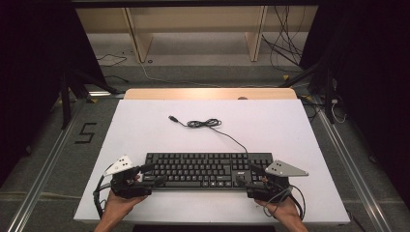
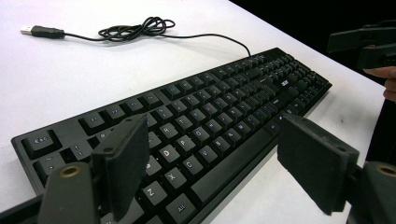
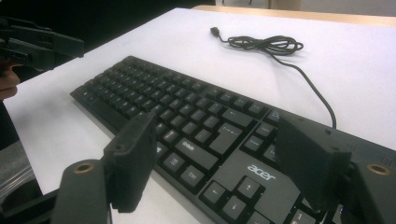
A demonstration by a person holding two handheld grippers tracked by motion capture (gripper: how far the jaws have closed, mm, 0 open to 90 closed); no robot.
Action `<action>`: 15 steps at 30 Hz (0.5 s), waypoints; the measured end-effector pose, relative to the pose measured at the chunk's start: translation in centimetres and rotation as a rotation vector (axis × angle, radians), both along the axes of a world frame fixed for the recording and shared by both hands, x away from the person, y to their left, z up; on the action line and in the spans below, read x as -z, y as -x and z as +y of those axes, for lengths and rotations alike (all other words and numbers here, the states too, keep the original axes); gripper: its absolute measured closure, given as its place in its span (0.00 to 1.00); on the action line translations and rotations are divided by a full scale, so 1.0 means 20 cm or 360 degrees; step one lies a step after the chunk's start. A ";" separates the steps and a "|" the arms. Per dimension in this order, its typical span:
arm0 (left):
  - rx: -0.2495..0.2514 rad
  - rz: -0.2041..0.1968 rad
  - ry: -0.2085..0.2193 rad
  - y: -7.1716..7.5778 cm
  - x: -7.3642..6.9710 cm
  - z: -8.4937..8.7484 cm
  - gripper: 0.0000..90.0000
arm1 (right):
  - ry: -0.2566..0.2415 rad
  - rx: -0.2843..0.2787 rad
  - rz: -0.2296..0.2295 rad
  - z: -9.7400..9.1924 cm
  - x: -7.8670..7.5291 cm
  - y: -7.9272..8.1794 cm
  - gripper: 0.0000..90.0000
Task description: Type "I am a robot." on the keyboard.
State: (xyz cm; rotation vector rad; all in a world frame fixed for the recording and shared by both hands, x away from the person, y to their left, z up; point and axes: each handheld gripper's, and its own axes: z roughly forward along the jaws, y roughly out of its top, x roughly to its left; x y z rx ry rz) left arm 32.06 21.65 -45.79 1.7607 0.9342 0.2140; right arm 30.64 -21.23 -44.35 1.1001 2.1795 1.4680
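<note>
A black Acer keyboard [image 1: 208,169] [image 2: 224,102] [image 3: 187,107] lies near the front of the white tabletop [image 1: 270,125]. Its thin black cable [image 1: 205,123] [image 2: 135,30] [image 3: 266,44] runs back into a loose coil and ends in a USB plug [image 1: 172,118] [image 2: 35,31] [image 3: 215,31]. My left gripper [image 1: 153,175] [image 2: 215,135] is open at the keyboard's left end, one jaw above the keys and the other past the front edge. At the right end my right gripper [image 1: 248,176] [image 3: 215,135] is open over the arrow keys. Neither holds anything.
A wooden strip [image 1: 208,93] borders the table's far edge. Beyond it are wooden shelf legs [image 1: 138,38] and loose cables [image 1: 285,43] on the floor. A black "5" [image 1: 86,133] is marked on the floor at the left. Metal rails run along both sides.
</note>
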 end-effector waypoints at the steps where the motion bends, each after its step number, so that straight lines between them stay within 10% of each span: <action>1: -0.0001 0.0000 0.0000 0.00 0.00 0.00 0.27 | 0.0000 0.0000 -0.0001 0.00 0.00 0.00 0.34; 15: -0.0003 0.0002 -0.0002 0.00 0.00 0.00 0.27 | 0.0005 -0.0015 0.0009 0.03 0.01 -0.01 0.34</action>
